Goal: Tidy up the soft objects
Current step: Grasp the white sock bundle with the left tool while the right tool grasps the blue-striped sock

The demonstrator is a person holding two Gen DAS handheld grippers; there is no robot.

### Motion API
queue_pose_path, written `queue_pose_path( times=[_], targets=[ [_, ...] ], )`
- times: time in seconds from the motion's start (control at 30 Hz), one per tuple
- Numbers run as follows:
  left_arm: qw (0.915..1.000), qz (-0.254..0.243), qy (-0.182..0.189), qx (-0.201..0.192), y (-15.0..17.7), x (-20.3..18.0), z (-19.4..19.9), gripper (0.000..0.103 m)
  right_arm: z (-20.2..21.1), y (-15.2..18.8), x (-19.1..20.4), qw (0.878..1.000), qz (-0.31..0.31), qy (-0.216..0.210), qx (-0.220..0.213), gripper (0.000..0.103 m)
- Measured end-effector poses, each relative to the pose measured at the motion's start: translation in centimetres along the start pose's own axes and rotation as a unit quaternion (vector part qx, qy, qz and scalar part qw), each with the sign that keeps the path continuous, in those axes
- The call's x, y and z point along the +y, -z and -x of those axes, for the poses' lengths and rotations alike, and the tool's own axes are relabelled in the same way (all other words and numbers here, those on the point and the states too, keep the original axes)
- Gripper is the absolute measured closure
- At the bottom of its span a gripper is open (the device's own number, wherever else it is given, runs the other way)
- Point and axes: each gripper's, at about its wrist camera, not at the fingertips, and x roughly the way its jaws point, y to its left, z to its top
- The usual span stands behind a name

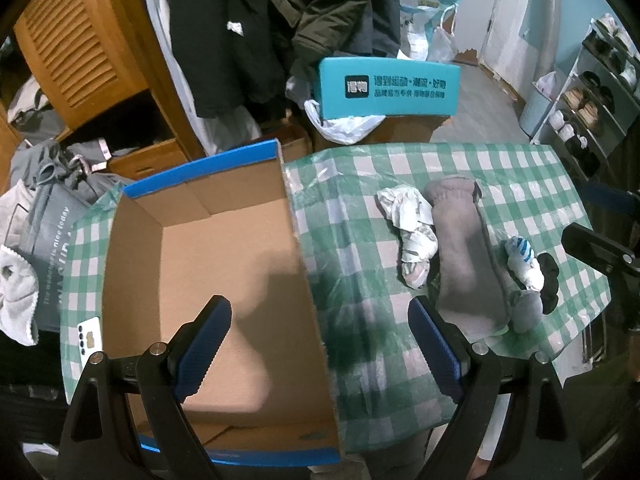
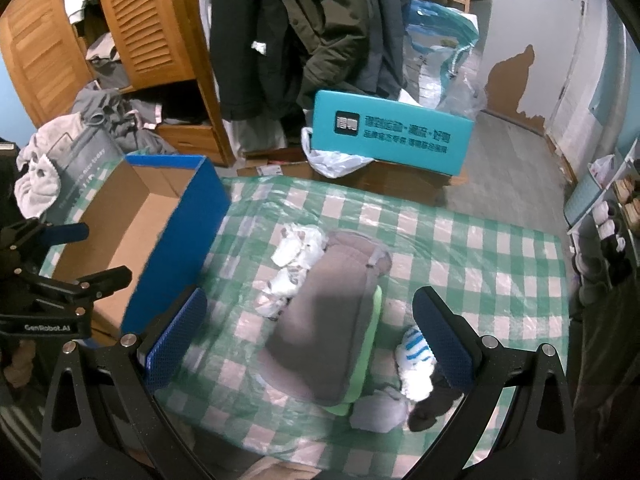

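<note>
Two grippers hang over a table covered in a green-and-white checked cloth (image 1: 500, 168). At the left stands an open cardboard box (image 1: 224, 264) with blue outer walls, nothing inside it; a phone (image 1: 89, 338) lies just beside its left wall. The left gripper (image 1: 320, 344) hovers above the box's right wall, fingers spread wide and holding nothing. Right of the box lie the soft things: a crumpled white patterned sock (image 2: 294, 270), a long grey slipper sock (image 2: 328, 320), then a blue-striped white sock (image 2: 414, 360) touching a black one (image 1: 549, 282). The right gripper (image 2: 310, 344) is above them, spread and empty.
</note>
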Motion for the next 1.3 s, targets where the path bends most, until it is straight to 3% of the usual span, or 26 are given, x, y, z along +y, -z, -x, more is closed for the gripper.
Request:
queue_pose_path(
  times=[0.77,1.3],
  targets=[
    [0.997,-0.023,0.035,0.065,-3.5,-4.7,-5.3,0.012,-1.5,2.2,-10.3,0.994,-0.092,0.046,0.043,0.001],
    [0.9934,-0.034,0.04,0.102,-4.7,-7.2,-9.9,0.012,-5.8,3.5,-11.6,0.989,-0.092,0.049,0.101,0.001]
  ],
)
